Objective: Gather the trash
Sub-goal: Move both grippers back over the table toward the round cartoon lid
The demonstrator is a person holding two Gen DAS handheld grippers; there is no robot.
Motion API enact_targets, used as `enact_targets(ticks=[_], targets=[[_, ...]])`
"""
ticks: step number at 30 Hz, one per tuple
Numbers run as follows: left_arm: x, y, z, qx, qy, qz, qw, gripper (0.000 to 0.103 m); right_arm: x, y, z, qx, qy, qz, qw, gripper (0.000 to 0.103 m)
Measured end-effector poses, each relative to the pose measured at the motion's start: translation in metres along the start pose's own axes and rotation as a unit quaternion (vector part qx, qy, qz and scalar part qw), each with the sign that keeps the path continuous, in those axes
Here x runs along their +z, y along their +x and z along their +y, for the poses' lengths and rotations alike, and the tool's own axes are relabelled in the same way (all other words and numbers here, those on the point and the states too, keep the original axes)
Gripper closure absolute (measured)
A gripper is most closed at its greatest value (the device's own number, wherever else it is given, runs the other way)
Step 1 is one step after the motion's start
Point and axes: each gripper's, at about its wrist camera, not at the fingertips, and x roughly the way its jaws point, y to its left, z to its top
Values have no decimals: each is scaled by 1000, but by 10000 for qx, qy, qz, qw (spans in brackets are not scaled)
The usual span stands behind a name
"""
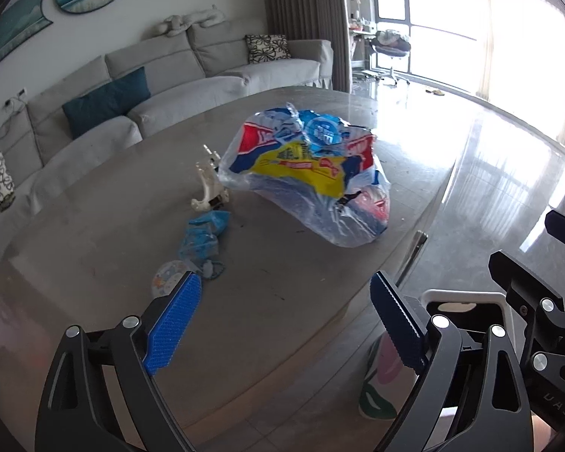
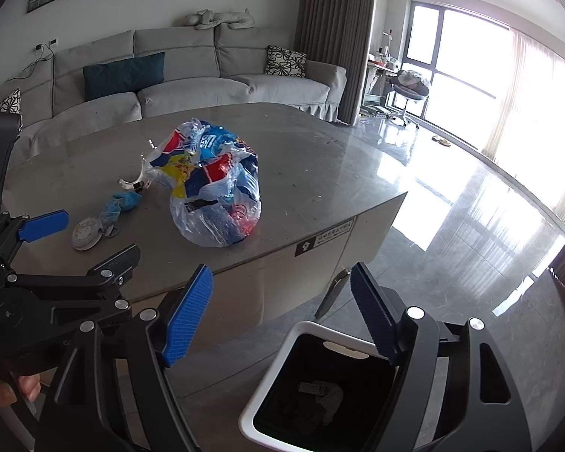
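A clear plastic bag [image 1: 309,173] [image 2: 214,196] stuffed with colourful wrappers sits on the grey table [image 1: 113,226] [image 2: 312,173]. Left of it lie a crumpled blue wrapper [image 1: 203,237] [image 2: 118,203], a round white lid [image 1: 167,278] [image 2: 86,233] and a white plastic piece [image 1: 209,188] [image 2: 135,180]. My left gripper [image 1: 284,277] [image 2: 101,231] hangs open over the table's near edge, nothing between its blue pads. My right gripper [image 2: 282,269] is open and empty above a white-rimmed bin [image 2: 269,380] [image 1: 463,294] on the floor, with scraps inside.
A grey sofa [image 2: 192,90] with cushions curves behind the table. Shiny tiled floor [image 2: 452,226] stretches right towards bright windows. The table's front face carries a label [image 2: 327,237], and a metal leg [image 2: 335,290] stands beside the bin.
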Motion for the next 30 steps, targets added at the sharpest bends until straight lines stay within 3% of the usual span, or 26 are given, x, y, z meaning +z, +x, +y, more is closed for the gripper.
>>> enact_targets(ticks=[5, 16, 21, 30], targets=[[-1, 9, 38, 219, -361, 22, 9991, 6, 10, 12, 24, 29, -140, -31, 9999, 13], [-9, 49, 100, 554, -946, 354, 9933, 5, 25, 32, 63, 140, -398, -20, 9991, 5], [-11, 73, 105, 643, -1028, 504, 9913, 5, 27, 40, 68, 116, -427, 38, 9990, 5], [-13, 109, 100, 390, -1197, 866, 9883, 5, 27, 39, 68, 94, -495, 7, 9987, 5]])
